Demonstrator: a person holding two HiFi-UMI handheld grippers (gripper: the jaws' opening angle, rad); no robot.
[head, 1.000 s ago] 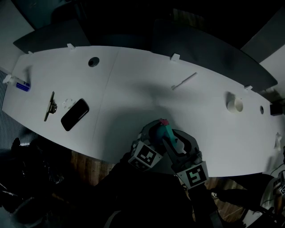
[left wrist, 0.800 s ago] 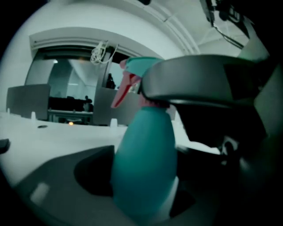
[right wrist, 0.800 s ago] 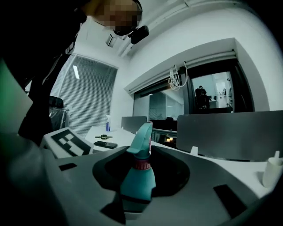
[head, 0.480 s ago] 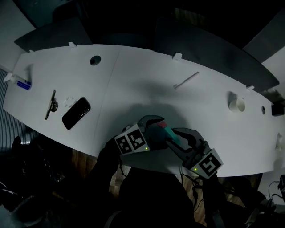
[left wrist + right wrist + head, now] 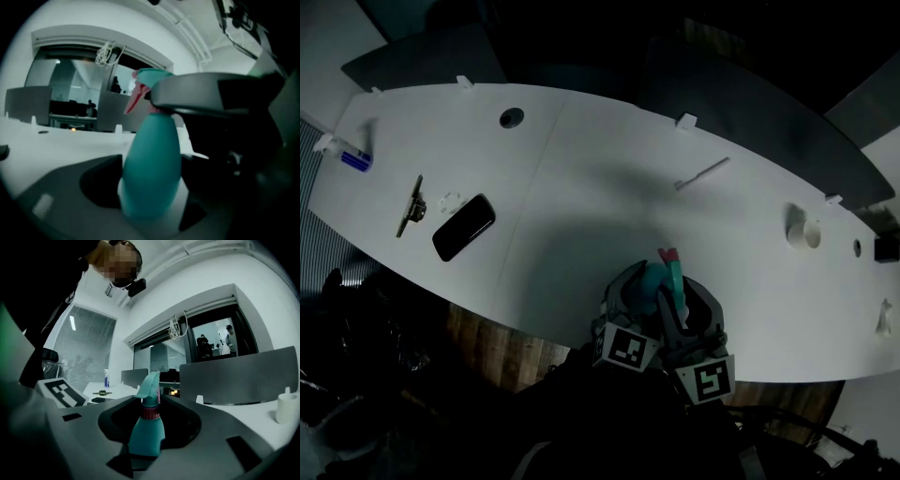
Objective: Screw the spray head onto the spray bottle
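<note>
Head view: spray bottle (image 5: 651, 281) above desk (image 5: 581, 187) near edge, likely light, slick plastic; right gripper (image 5: 145, 448) jaws clench near spray head (image 5: 670, 257), left gripper (image 5: 151, 192) jaws, just closing, grasp stiffer body.

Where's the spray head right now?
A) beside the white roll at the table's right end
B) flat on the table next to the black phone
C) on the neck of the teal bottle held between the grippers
C: in the right gripper view the spray head sits on top of the teal spray bottle, just above the red collar, not on the table.
</note>
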